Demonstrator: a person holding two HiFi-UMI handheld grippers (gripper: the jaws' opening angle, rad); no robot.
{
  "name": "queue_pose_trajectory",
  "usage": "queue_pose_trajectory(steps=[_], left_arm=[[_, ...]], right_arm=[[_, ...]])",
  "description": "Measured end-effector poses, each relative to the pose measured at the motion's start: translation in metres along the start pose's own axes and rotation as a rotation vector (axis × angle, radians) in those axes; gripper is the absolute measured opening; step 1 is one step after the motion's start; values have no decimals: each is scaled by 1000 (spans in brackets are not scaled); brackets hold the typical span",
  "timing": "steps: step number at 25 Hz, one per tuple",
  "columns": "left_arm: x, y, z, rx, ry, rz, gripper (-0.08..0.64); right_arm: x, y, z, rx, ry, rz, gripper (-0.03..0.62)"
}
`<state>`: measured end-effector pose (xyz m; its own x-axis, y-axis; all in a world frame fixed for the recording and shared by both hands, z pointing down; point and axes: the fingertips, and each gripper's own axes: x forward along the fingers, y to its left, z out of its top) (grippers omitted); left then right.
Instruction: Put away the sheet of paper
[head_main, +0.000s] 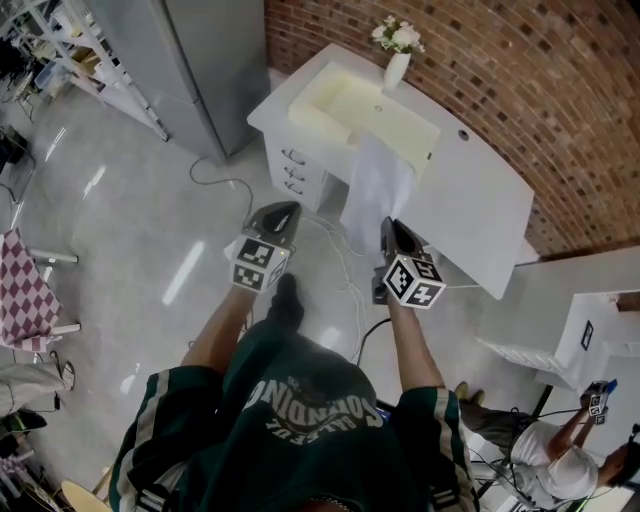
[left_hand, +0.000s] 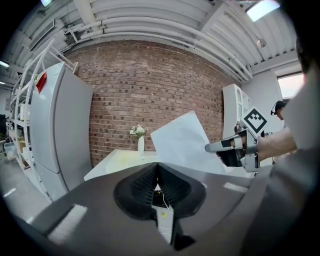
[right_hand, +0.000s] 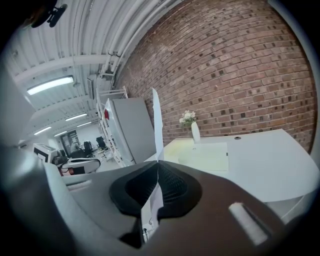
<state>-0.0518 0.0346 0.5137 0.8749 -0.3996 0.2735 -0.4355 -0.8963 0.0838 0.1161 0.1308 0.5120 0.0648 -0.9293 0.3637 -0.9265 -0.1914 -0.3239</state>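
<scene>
The white sheet of paper (head_main: 376, 188) hangs in the air in front of the white desk (head_main: 480, 195), held upright by its lower edge. My right gripper (head_main: 389, 224) is shut on that edge. In the right gripper view the paper (right_hand: 156, 122) shows edge-on, rising from the closed pads of my right gripper (right_hand: 158, 162). My left gripper (head_main: 281, 212) is to the left of the paper, apart from it, shut with nothing in it. In the left gripper view its jaws (left_hand: 157, 169) meet, and the paper (left_hand: 182, 142) and right gripper (left_hand: 211, 147) are ahead to the right.
On the desk lie a pale yellow mat (head_main: 360, 110) and a white vase with flowers (head_main: 396, 62). Drawers (head_main: 293, 170) sit under the desk's left end. A grey fridge (head_main: 195, 60) stands to the left. Cables (head_main: 335, 260) cross the floor. A person (head_main: 560, 465) crouches at lower right.
</scene>
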Motion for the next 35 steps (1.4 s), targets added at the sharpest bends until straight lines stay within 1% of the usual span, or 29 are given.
queue_pose_trajectory(steps=[10,15,19,23,29,35], left_arm=[[55,58,22,1,5,-33,11],[70,88,29,3,-4,-34,11],[79,110,33,3,-12,-30,11],[89,118,36,1,-16,-34,11],[107,128,40,7,-6,-48,11],[131,145,47,7,-1,-37,11]], right_arm=[[74,1,35,18,-6,-12,2],[105,1,48,19,-12,-23,2],[126,8,52,28,-22,-15,2],[139,9,51,38,-14,-12,2],[157,2,65,42,-21,-13,2],[184,-13,78,54,-21,-13,2]])
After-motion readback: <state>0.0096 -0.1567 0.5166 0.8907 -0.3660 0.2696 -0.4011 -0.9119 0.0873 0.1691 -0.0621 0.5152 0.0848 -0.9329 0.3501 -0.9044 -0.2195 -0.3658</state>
